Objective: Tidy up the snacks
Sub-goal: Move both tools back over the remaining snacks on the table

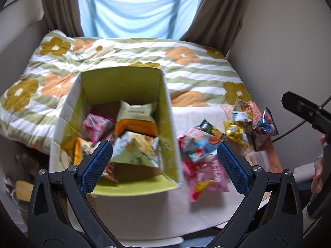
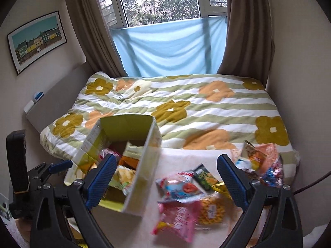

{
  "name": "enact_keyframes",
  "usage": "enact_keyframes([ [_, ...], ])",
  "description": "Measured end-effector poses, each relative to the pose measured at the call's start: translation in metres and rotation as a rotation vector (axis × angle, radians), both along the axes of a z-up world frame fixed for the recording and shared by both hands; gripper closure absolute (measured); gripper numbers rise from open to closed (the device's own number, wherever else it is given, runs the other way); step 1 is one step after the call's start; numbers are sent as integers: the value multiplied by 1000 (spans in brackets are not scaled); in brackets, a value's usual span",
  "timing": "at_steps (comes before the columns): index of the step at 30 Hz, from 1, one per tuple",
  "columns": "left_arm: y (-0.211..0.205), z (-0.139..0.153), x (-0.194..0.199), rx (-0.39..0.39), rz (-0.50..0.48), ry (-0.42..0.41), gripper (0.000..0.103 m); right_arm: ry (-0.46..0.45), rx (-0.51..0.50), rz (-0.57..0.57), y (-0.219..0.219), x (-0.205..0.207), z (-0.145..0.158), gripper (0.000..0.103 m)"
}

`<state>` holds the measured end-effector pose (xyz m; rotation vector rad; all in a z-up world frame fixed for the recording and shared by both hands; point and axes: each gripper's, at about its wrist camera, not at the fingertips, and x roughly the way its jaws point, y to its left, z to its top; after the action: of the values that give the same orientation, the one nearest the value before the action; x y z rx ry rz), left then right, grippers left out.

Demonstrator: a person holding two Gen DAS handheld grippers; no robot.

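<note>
An open yellow-green cardboard box (image 1: 165,111) (image 2: 144,165) stands on a white table (image 1: 144,210) and holds several snack packets, among them an orange and cream bag (image 1: 135,119) and a pink one (image 1: 95,126). To the right of the box lies a loose pile of snack packets (image 1: 204,144) (image 2: 186,188), with a pink bag (image 1: 211,177) (image 2: 178,219) nearest. My left gripper (image 1: 165,163) hovers open above the box's near right corner, nothing between its fingers. My right gripper (image 2: 165,177) is open above the pile and the box's right wall, also empty.
A bed with a striped flower quilt (image 1: 124,55) (image 2: 206,107) lies behind the table, under a window with a blue cloth (image 2: 169,45) and brown curtains. The other gripper and a hand (image 1: 316,177) show at the right edge. A framed picture (image 2: 35,39) hangs on the left wall.
</note>
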<state>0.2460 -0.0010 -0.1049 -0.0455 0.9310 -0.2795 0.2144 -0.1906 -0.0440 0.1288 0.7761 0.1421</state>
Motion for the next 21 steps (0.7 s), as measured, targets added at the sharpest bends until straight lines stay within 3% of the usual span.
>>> enact_keyframes([
  [12, -83, -49, -57, 41, 81, 85, 2, 80, 2, 69, -83, -36, -58, 6],
  [18, -107, -93, -55, 9, 22, 213, 2, 166, 74, 49, -106, -32, -103, 6],
  [21, -120, -126, -51, 54, -9, 255, 2, 191, 93, 31, -113, -32, -127, 6],
])
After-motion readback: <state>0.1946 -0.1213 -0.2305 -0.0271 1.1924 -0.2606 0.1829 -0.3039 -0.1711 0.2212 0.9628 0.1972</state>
